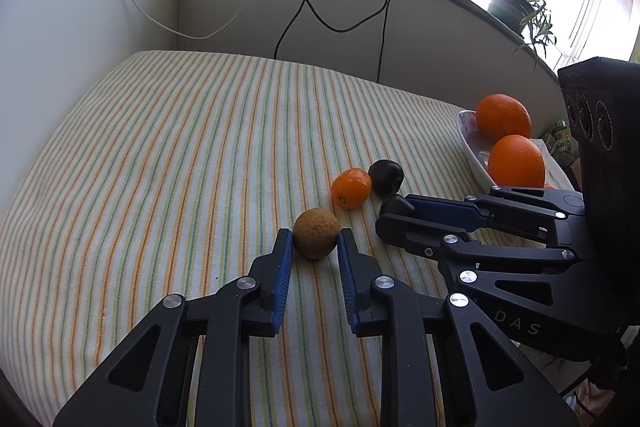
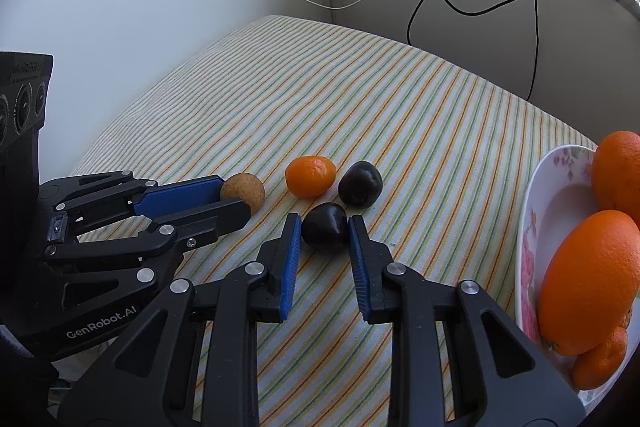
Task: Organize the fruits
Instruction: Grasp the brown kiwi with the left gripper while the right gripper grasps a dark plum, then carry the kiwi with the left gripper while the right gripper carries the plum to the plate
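Both grippers sit low: my left gripper [image 1: 316,237] narrowly brackets the kiwi [image 1: 316,233], my right gripper [image 2: 325,227] the near plum [image 2: 324,225], contact unclear.

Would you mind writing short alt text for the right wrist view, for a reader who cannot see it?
The right gripper brackets a dark plum on a striped tablecloth, its fingers at the fruit's sides. To its left, the left gripper reaches a brown kiwi; a mandarin and second plum lie behind, and a floral plate of oranges sits at right.
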`<state>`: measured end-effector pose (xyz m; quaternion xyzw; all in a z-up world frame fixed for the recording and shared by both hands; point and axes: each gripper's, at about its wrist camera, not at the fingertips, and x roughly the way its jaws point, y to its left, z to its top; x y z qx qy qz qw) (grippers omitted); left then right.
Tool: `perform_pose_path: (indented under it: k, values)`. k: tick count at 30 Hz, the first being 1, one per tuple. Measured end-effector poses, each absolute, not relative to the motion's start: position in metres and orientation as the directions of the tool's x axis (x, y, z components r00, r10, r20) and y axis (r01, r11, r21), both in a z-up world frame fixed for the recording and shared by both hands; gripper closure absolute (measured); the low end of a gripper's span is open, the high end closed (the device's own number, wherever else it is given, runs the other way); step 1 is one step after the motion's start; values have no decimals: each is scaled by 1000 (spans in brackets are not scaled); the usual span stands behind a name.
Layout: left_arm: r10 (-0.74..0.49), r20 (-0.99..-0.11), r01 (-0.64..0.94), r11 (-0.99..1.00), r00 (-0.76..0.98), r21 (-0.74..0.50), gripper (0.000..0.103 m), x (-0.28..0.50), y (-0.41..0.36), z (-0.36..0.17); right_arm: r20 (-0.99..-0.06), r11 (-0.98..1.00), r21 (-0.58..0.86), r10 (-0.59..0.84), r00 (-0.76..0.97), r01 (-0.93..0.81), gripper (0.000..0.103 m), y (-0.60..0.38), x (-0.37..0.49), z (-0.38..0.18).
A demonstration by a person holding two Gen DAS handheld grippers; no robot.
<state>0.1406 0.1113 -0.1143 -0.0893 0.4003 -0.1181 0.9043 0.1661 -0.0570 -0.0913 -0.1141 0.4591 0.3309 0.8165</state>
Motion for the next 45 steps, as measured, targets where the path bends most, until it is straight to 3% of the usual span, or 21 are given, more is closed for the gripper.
perform_pose_path:
  k: [23, 45]
  values:
    - [-280, -675, 153, 958, 683, -242, 83, 121, 105, -95, -775, 751, 164, 499, 387, -639, 78, -108, 140, -55]
    - [-402, -596, 301, 915, 695, -267, 83, 122, 35, -56, -708, 848, 145, 448, 546, -509, 78, -235, 133, 2]
